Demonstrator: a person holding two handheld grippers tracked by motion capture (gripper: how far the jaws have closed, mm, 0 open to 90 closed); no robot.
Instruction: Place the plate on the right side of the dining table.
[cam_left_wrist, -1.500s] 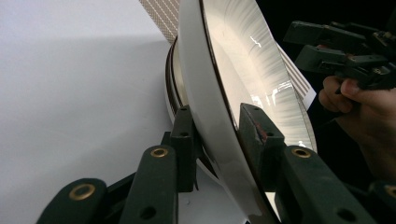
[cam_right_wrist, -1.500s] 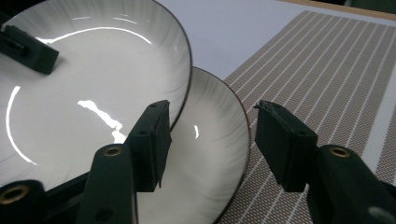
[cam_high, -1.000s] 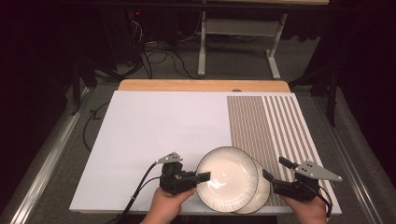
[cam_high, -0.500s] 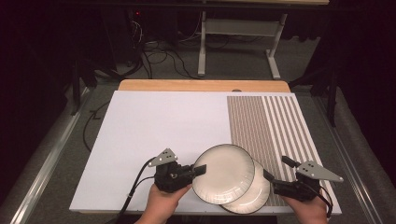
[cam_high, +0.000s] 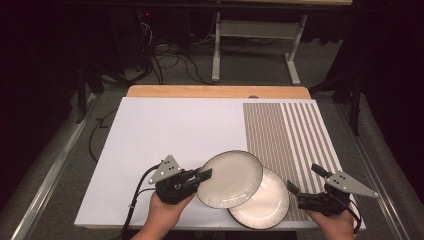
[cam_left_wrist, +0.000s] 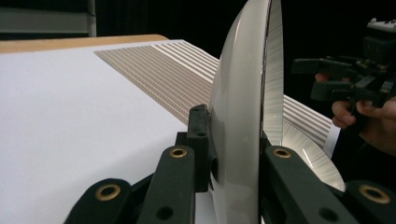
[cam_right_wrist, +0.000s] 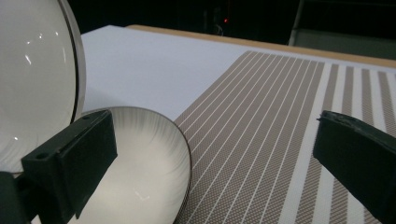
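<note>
Near the front edge of the desk (cam_high: 165, 125), the upper plate (cam_high: 230, 179) sits tilted, overlapping the lower plate (cam_high: 265, 202), which lies flat just right of it, partly on the striped mat (cam_high: 287, 135). The left tool (cam_high: 202, 176) is at the upper plate's left rim; the right tool (cam_high: 291, 189) sits just right of the lower plate.

the lifted plate (cam_high: 230, 179) hides part of the lower plate (cam_high: 265, 205), whose near rim is hard to make out at the table's edge.
</note>
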